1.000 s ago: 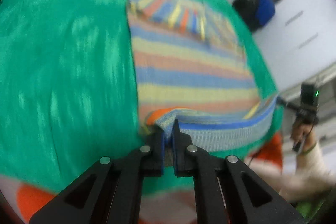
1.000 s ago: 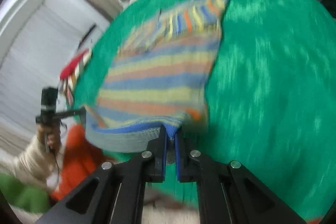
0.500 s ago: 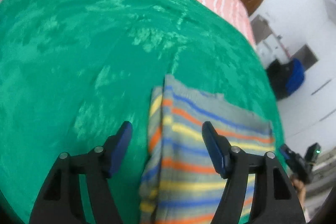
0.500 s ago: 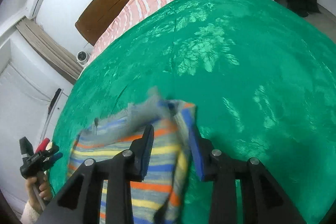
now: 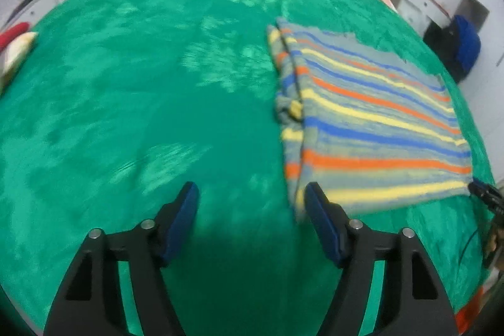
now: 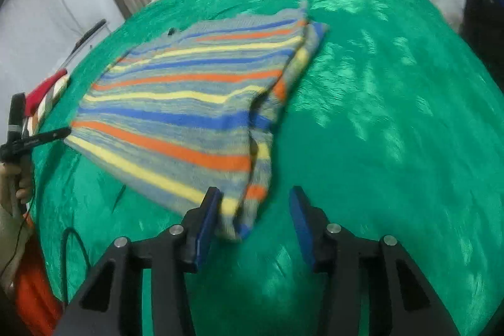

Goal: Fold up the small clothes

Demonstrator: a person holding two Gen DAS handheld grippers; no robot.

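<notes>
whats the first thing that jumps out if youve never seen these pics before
The striped garment, folded flat in orange, yellow and blue bands, stands out against the bright green blanket that fills both views. Both grippers are open: the left gripper over bare blanket beside the garment, the right gripper at its near corner.

Striped knit garment folded, flat on green blanket.

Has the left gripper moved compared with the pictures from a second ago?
Yes. The left gripper has let go and shifted left off the striped garment, over bare green blanket.
</notes>
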